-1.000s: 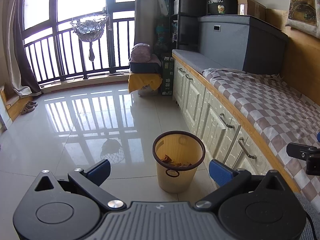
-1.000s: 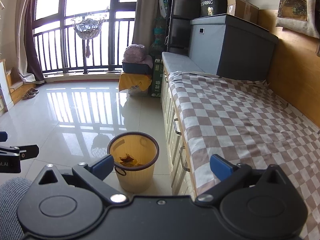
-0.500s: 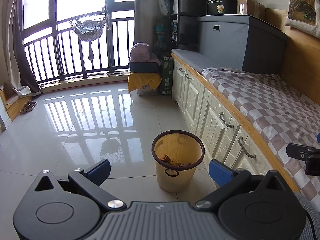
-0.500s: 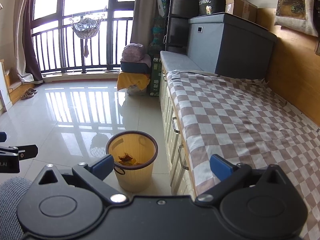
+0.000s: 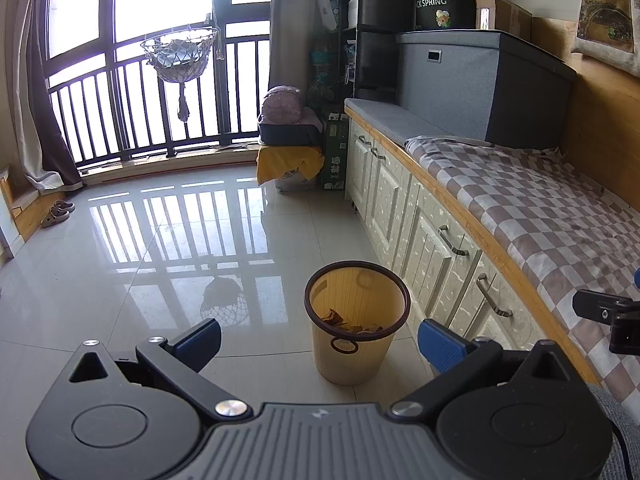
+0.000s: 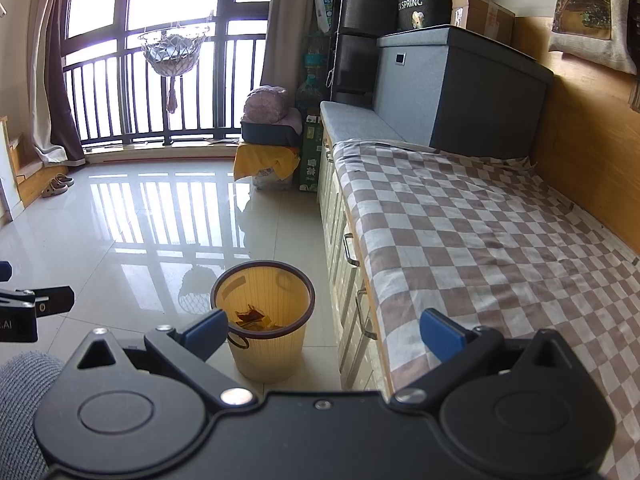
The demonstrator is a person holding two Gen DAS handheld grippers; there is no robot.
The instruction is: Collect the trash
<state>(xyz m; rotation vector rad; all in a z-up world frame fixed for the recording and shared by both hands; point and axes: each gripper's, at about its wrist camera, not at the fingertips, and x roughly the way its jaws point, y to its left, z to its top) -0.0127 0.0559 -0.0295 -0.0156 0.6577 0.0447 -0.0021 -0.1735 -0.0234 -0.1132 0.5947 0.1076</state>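
A yellow plastic waste bin (image 5: 352,354) with a dark brown rim stands on the tiled floor beside the cabinet drawers, also in the right wrist view as the bin (image 6: 272,354). Brownish scraps of trash (image 5: 346,322) lie at its bottom, seen too as trash (image 6: 254,320). My left gripper (image 5: 318,344) hangs open above and short of the bin, nothing between its blue pads. My right gripper (image 6: 324,332) is open too, empty, spanning the bin and the bed's edge. The right gripper's tip shows at the left view's right edge (image 5: 608,316).
A checkered cover lies over the bench bed (image 6: 480,240) on white drawer cabinets (image 5: 440,248). A grey storage box (image 5: 480,84) sits at its far end. A stool with a yellow cloth and a tub (image 5: 290,152) stands by the window railing. Slippers (image 5: 58,212) lie at far left.
Both views have shifted only slightly; the bin sits a little lower left in the right wrist view. Both grippers stay open and empty.
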